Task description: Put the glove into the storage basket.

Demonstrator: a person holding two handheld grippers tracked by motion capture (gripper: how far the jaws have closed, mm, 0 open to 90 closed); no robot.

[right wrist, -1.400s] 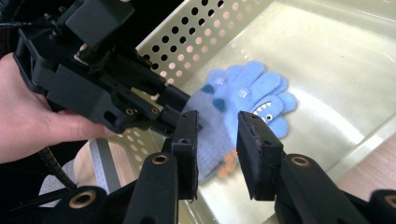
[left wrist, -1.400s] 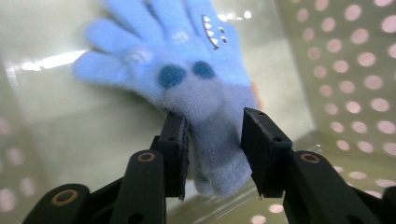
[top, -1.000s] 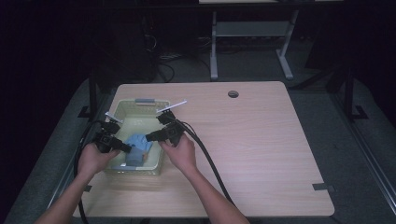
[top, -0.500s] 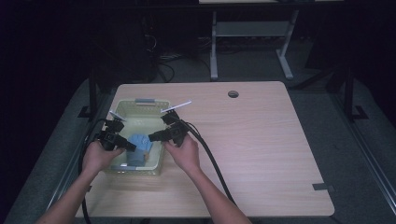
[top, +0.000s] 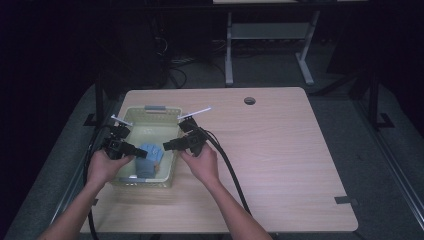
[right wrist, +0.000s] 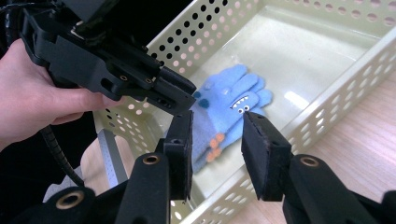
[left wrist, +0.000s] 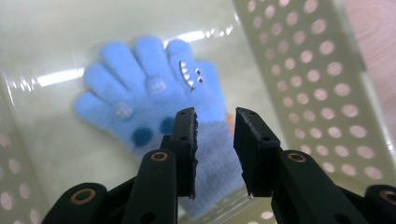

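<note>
Your left gripper [left wrist: 215, 140] and right gripper [right wrist: 217, 144] have both just been widening their jaws, now released with nothing pinched, above one blue knit glove [left wrist: 159, 102] lying flat on the floor of the single perforated pale-yellow basket [top: 131, 116] at the wooden table's [top: 290, 150] left.

Light wooden table [top: 280, 165] with round cable hole [top: 249, 100] near far edge. Pale yellow perforated basket [top: 131, 116] sits on its left part. Grey tape strip [top: 345, 200] at right near corner.
</note>
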